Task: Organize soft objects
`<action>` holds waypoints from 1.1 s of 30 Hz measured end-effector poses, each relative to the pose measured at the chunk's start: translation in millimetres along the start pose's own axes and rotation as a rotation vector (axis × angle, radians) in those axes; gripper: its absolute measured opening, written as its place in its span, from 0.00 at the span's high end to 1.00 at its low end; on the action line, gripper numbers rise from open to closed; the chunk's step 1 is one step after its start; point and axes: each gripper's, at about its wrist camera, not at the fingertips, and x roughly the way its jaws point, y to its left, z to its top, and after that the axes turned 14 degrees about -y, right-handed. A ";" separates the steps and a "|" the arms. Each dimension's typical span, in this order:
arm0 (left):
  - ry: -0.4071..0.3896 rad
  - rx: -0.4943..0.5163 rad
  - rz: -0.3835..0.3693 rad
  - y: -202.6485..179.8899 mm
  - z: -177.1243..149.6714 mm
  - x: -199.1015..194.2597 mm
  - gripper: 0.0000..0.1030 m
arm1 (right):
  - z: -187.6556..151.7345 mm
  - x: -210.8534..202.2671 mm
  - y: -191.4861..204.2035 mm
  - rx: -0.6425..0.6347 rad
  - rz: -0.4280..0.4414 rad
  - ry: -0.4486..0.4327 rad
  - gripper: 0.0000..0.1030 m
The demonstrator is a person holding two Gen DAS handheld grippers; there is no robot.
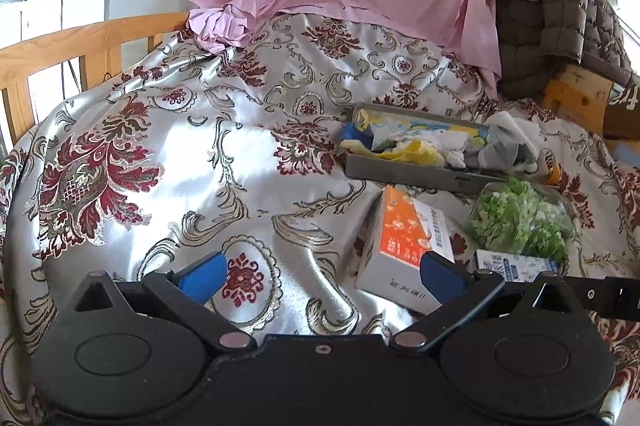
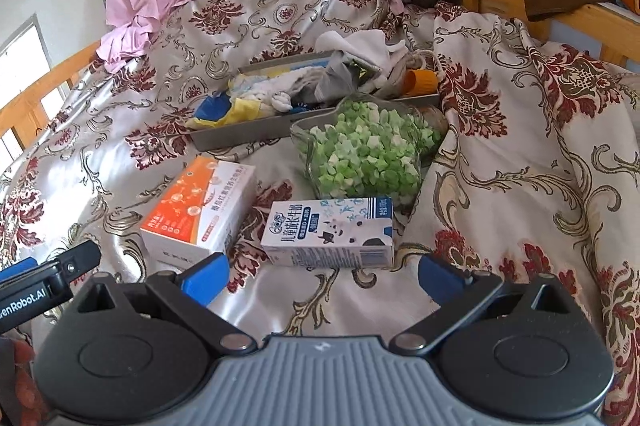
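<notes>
We find both the left claw [image 1: 322, 276] and right claw [image 2: 322, 276] wide open, empty; we advise gripping loose socks [image 2: 352, 54] low, over the tray [image 2: 240, 134].

**Camera placement**

Left wrist: low over the bedspread [image 1: 160, 130], facing the headboard; orange box [image 1: 404, 238] beside its right jaw. Right wrist: close behind the milk carton [image 2: 328, 232], between its jaws. Shared: box, tray [image 2: 224, 136], bowl [image 2: 360, 146].

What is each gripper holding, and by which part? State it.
Nothing is held. The left gripper and the right gripper are both open, with only the patterned satin bedspread between their blue fingertips.
</notes>
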 end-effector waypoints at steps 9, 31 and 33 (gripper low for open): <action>0.030 -0.005 0.008 6.3 -4.3 2.9 0.01 | -11.5 -2.8 5.9 -0.048 -0.055 -0.005 0.00; 0.014 0.023 -0.003 9.2 -12.3 0.5 0.01 | -28.7 -31.7 15.3 -0.080 -0.130 -0.163 0.00; -0.002 0.036 -0.003 7.7 -12.6 -1.3 0.01 | -28.1 -31.5 15.0 -0.076 -0.128 -0.168 0.00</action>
